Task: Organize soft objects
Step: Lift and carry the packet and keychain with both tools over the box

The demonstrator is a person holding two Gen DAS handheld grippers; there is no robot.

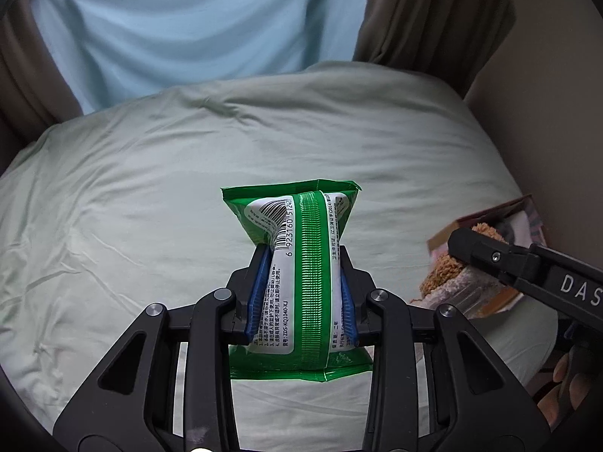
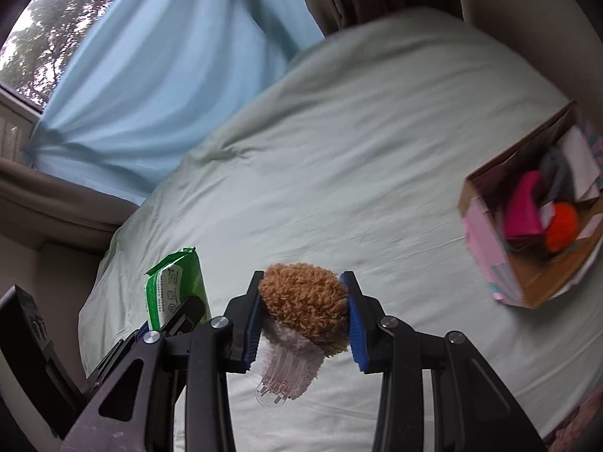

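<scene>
Left claw (image 1: 301, 282) clenches a green wipes pack (image 1: 297, 275) at centre frame above the bed (image 1: 132, 188). Right claw (image 2: 303, 301) grips a brown plush toy (image 2: 305, 301); a cardboard box (image 2: 486, 260) sits at right.

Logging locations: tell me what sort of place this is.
Likely a bedroom: a bed under a pale green sheet, curtains at a window, a box of soft things.

Right gripper (image 2: 303, 307): brown plush toy (image 2: 305, 301) clamped between blue pads (image 2: 356, 329).

Held above pale green bedsheet (image 2: 358, 143). Left of toy: green wipes pack (image 2: 177, 290). Right, well apart: cardboard box (image 2: 527, 278) holding pink and orange items.
</scene>
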